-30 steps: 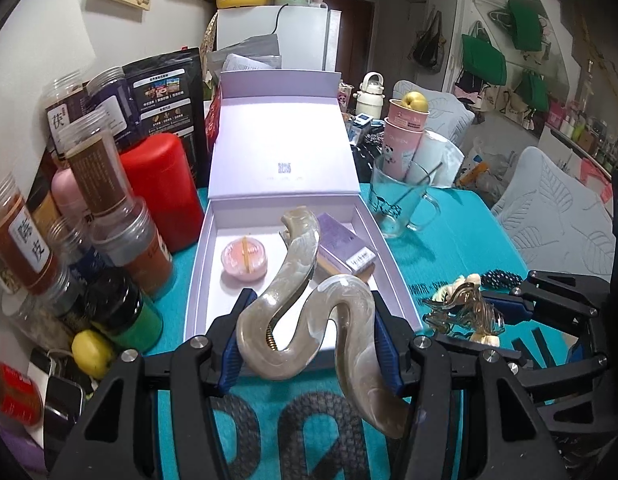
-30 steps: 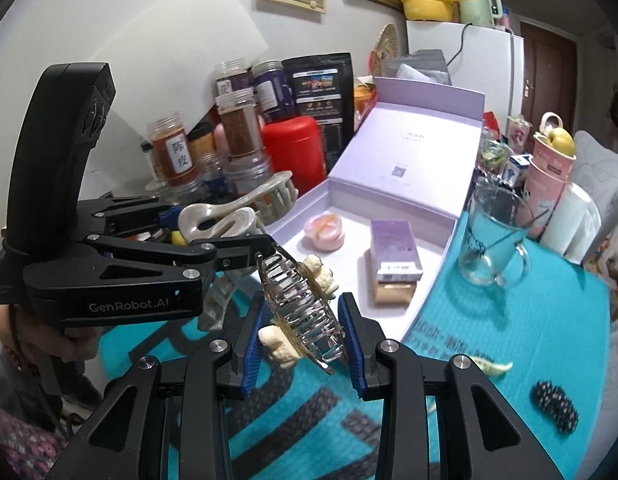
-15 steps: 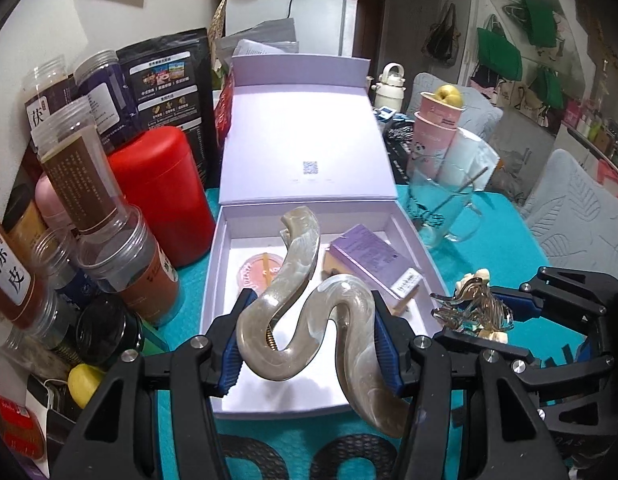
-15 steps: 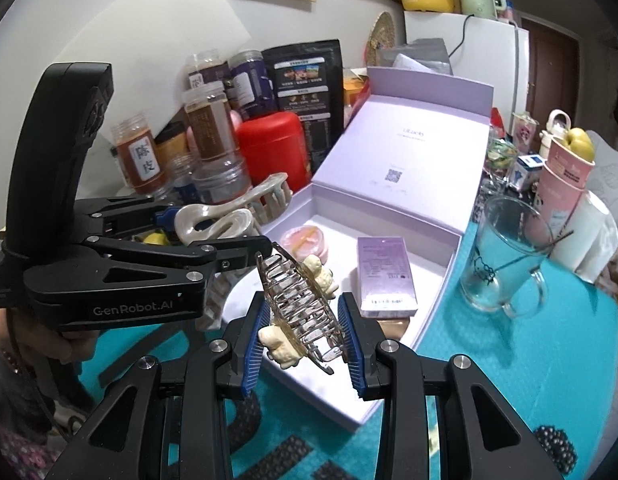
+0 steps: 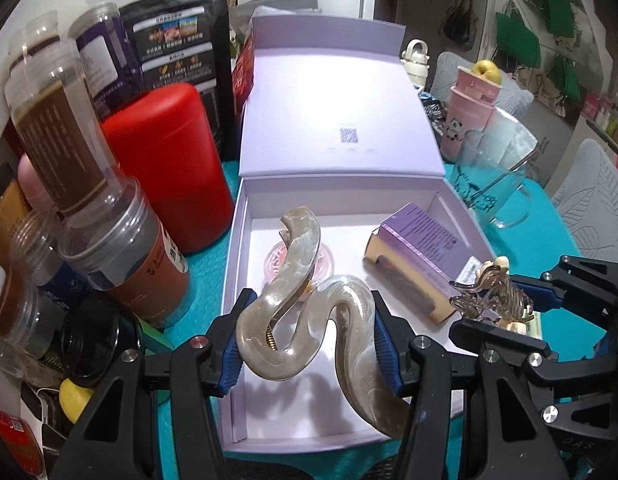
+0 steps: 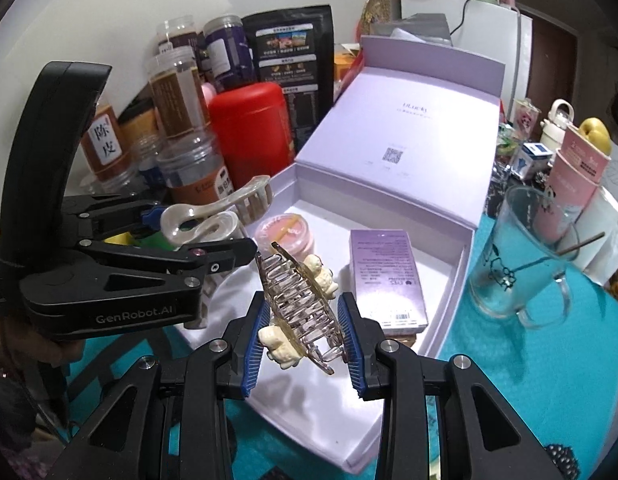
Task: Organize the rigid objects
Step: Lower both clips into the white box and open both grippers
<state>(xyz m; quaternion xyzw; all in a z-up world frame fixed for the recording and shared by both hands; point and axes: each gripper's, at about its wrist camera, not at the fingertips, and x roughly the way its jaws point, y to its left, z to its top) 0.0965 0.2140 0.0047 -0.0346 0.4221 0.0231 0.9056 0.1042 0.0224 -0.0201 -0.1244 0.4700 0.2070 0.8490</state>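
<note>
Both hands have dropped in closer since a second ago, so the open lavender box (image 5: pixel 245 264) now fills way more of each view and its white floor sits right under the claws instead of out ahead.

Left gripper (image 5: pixel 309 336) is pinched on the big marbled S-shaped hair clip (image 5: pixel 313 320), blue pads pressed on both sides of the curve. Its long axis runs roughly from 12 down to 5 o'clock in the left wrist view, tail end hanging low over the near edge of the box. Free floor is directly below and toward 12; the pink round tin (image 5: pixel 321 258) sits just behind the clip at 12, and the purple carton (image 5: pixel 425 240) lies off at 2 o'clock.

Right gripper (image 6: pixel 303 330) is clamped on the smaller clear-toothed claw clip with cream bear charms (image 6: pixel 301 300), tilted from about 11 to 5. In the right wrist view the carton (image 6: pixel 385 276) is at 1 o'clock just beside it and the tin (image 6: pixel 285 232) at 12.

Both clips look to be over the near half of the box. My guess: the left is nearer the open corner, so letting go there looks easy, as long as that tail clears the front wall.
</note>
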